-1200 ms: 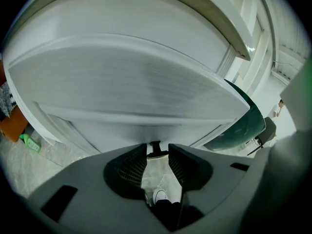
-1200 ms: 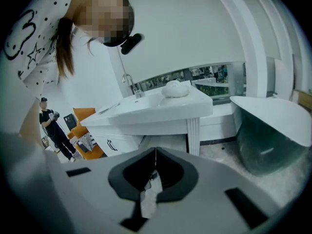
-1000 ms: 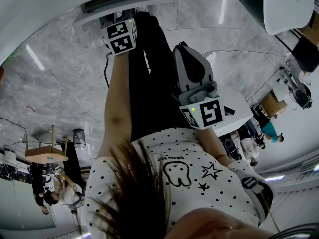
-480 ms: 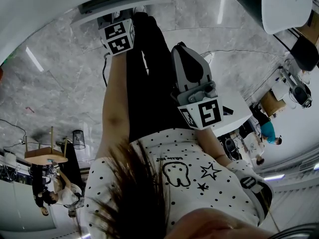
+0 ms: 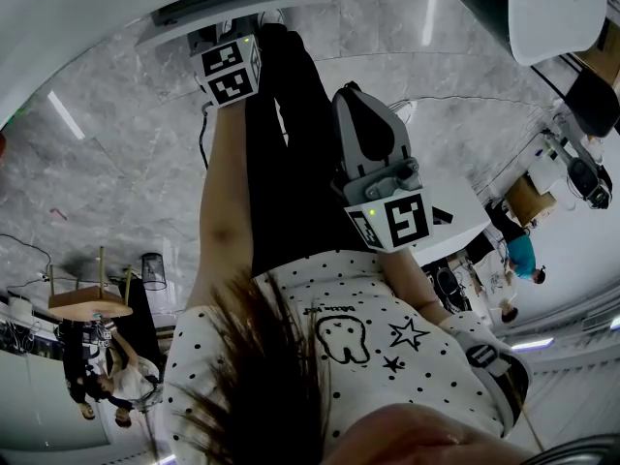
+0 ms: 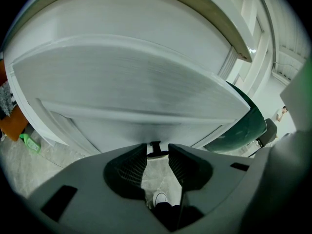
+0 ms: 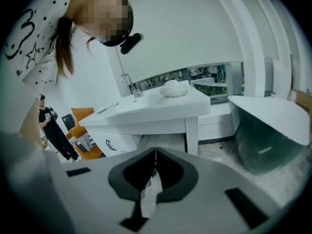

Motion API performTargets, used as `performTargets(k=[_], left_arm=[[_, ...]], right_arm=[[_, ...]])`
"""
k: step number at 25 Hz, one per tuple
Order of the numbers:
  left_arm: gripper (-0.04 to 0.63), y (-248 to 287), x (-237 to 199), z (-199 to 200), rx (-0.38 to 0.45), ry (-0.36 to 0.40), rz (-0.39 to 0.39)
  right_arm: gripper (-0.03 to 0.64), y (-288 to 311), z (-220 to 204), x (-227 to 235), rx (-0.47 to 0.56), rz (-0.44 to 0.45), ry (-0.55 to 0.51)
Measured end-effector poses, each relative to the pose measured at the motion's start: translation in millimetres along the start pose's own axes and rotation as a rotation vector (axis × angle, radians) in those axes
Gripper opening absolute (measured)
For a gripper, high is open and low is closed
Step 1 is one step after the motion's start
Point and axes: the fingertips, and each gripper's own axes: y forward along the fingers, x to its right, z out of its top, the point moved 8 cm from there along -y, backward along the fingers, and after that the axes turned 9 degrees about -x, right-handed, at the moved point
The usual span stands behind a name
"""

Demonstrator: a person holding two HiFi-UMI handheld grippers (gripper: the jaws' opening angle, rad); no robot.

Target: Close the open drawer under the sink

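Grey, veined stone-look floor (image 5: 116, 192) lies below one smooth, flat white drawer (image 6: 136, 87), whose broad front stands out from the white cabinet behind it. One slim black handle (image 6: 155, 145) on the drawer shows in the gap at the tips of the left hand-held gripper (image 6: 157, 150) — its two mesh-textured jaws stand fairly wide. The right hand-held gripper (image 7: 156, 152), well apart from the drawer, has its jaws closed together on nothing.
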Motion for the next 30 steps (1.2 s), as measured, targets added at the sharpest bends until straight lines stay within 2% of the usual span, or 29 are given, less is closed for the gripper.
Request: performTargets(k=[30], left_arm=[[0.141, 10.5, -3.5, 22.7, 0.033, -0.005, 0.010]], right_arm=[[0.015, -0.3, -0.8, 5.6, 0.000, -0.025, 0.018]])
